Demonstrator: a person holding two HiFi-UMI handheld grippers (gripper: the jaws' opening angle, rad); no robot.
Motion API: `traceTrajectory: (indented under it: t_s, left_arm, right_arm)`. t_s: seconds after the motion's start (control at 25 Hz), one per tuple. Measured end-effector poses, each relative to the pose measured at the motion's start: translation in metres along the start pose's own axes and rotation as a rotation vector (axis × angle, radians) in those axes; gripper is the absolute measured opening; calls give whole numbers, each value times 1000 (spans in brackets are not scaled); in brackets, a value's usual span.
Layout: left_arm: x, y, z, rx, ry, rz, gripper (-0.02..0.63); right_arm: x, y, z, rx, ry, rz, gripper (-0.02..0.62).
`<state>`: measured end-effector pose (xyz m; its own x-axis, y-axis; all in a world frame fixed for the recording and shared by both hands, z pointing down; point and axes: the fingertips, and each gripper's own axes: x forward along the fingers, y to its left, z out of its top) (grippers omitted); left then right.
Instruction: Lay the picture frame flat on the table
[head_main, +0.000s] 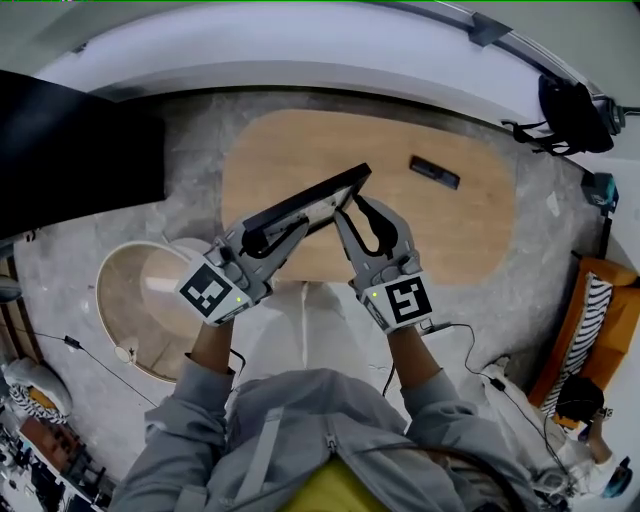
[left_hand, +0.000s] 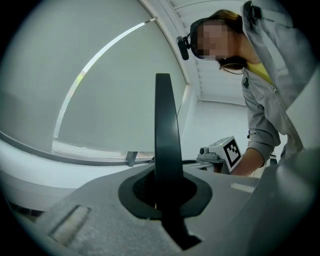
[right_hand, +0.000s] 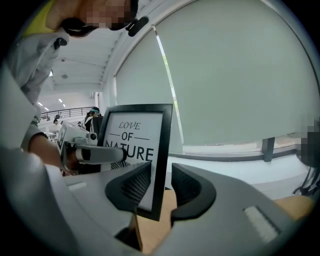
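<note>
A black picture frame (head_main: 310, 200) with a white print reading "LOVE OF NATURE" (right_hand: 132, 140) hangs tilted above the wooden table (head_main: 470, 230). My left gripper (head_main: 265, 237) is shut on the frame's near left edge; in the left gripper view the dark edge (left_hand: 165, 125) runs straight up from between the jaws (left_hand: 162, 195). My right gripper (head_main: 360, 215) stands at the frame's right end. Its jaws (right_hand: 161, 182) are open with the frame's side bar between them, and a gap shows beside the right pad (right_hand: 187, 187). The left gripper (right_hand: 82, 152) also shows across the print.
A small black flat object (head_main: 434, 172) lies on the table's far right. A round low stand (head_main: 130, 300) sits on the floor to the left. An orange seat with a striped cushion (head_main: 600, 310) is at the right, and a black bag (head_main: 575, 110) is behind it.
</note>
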<state>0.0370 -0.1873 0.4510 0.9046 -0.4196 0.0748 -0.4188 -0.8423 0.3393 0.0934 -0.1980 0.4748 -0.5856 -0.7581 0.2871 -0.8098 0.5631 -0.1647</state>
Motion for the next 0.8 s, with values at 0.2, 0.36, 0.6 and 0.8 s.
traceTrajectory:
  t_s: [0.2,0.36,0.6,0.8]
  left_arm:
    - [-10,4,-27,-20,16,-122,11]
    - [-17,1,-46,-31,12,-232,11]
    - [-24,3,-68,-63,28,-337,12]
    - [-19,11,-78,-64,56,-294,21]
  right_arm:
    - [2,11,-25,-15,11,96,130]
    - [2,23,-33,34,-8,197,130]
    - [0,36,-53,52,-26,264,89]
    - [0,34,-58,27,-35,216,77]
